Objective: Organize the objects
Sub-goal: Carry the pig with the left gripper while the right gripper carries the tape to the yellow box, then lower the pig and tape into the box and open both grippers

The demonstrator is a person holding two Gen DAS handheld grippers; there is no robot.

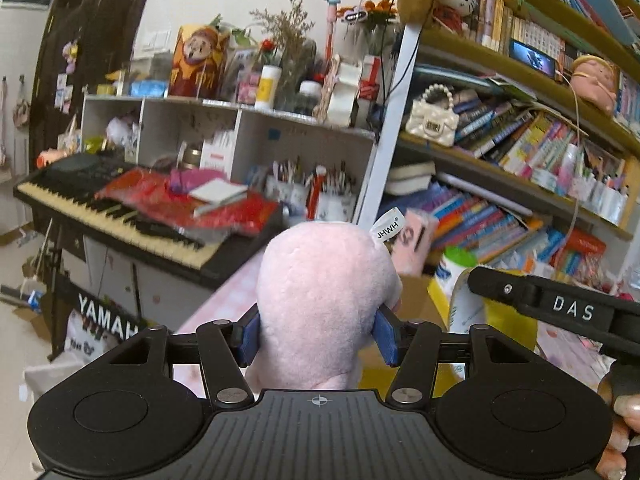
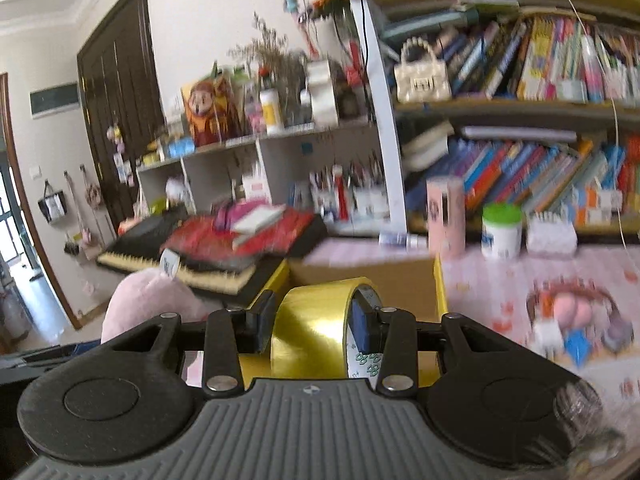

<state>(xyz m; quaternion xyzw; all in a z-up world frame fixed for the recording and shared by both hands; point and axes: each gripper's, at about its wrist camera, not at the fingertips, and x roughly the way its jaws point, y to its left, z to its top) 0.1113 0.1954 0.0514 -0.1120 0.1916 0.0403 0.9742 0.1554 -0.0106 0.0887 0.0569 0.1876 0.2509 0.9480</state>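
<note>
My left gripper (image 1: 316,336) is shut on a pink plush toy (image 1: 324,292) with a white JHWH tag, held up above the table's left end. The plush also shows at the lower left of the right wrist view (image 2: 148,304). My right gripper (image 2: 316,326) is shut on a roll of yellow tape (image 2: 316,328), held upright over a yellow-edged cardboard box (image 2: 384,280). The right gripper's black finger, marked DAS, shows at the right of the left wrist view (image 1: 560,304), with the tape roll (image 1: 468,300) partly seen beside it.
A pink-patterned table (image 2: 500,280) carries a pink carton (image 2: 446,216), a green-lidded jar (image 2: 502,230), a small bottle lying down (image 2: 402,239) and a white holder. A Yamaha keyboard (image 1: 108,216) piled with red bags and books stands left. Crowded bookshelves (image 1: 520,152) stand behind.
</note>
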